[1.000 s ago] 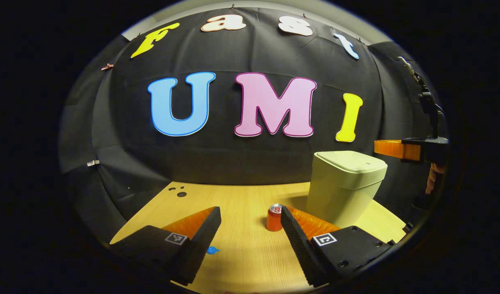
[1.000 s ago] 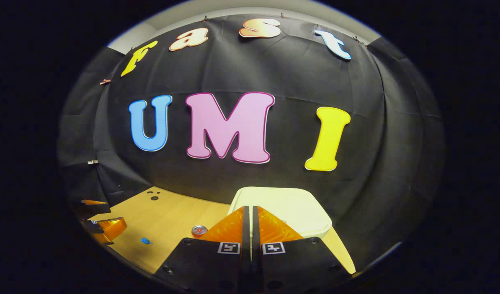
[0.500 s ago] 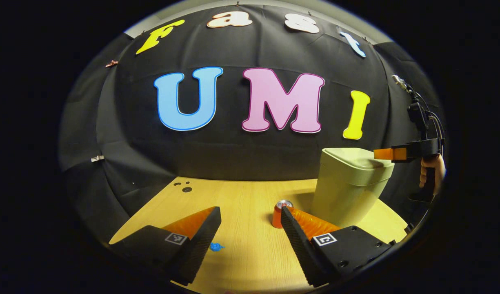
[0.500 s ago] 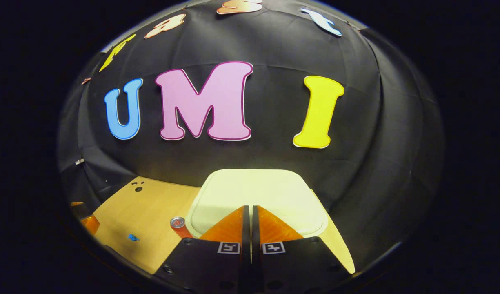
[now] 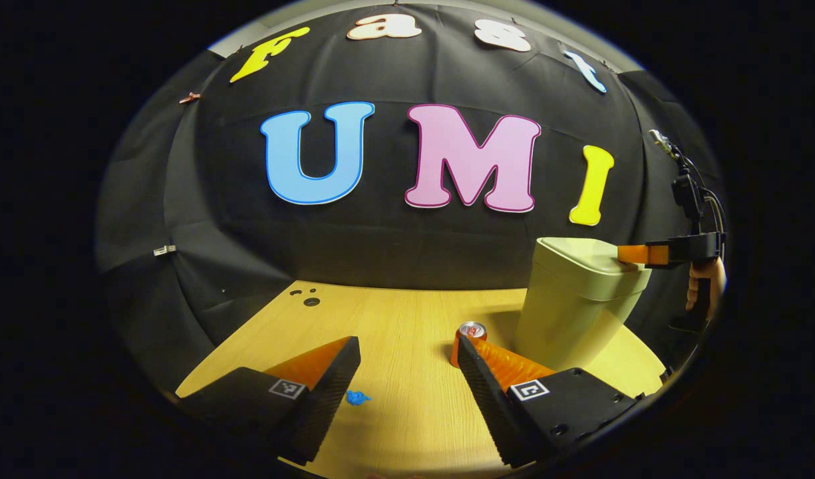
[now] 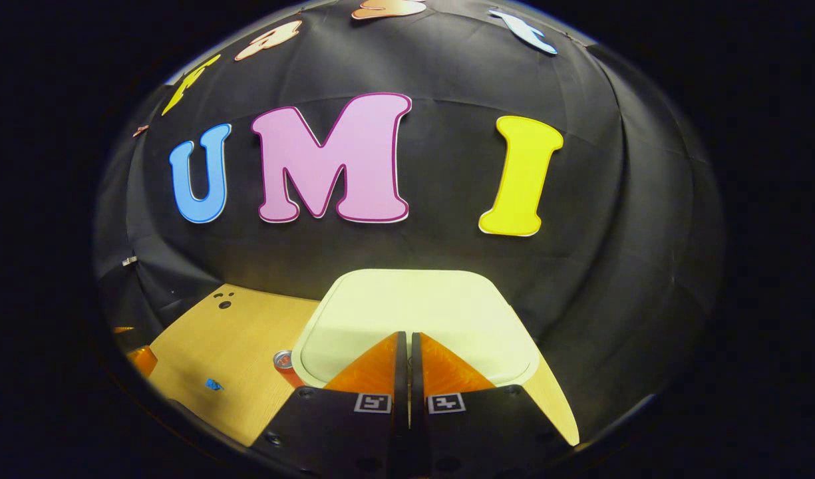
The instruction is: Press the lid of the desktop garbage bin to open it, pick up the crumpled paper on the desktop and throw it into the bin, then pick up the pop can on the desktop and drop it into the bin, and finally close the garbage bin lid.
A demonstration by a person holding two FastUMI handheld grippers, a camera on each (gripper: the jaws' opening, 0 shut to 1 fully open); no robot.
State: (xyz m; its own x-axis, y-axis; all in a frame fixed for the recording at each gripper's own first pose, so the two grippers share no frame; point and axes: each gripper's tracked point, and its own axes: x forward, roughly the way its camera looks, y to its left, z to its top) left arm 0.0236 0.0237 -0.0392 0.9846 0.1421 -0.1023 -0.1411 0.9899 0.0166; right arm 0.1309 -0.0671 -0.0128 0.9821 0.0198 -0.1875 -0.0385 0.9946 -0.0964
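While the lid (image 6: 417,309) is lying flat, right gripper (image 6: 407,342), clenched empty, is touching it lower centre to press | left gripper (image 5: 407,359) waiting released | pop can (image 5: 469,340) beside garbage bin (image 5: 577,313), lower right.

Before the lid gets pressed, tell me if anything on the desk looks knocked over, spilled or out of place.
Nothing stands out. The garbage bin stands upright with its lid shut and flat. The pop can stands upright beside it, and the small blue crumpled paper lies on the wooden desktop. The right gripper, shut, is at the lid.
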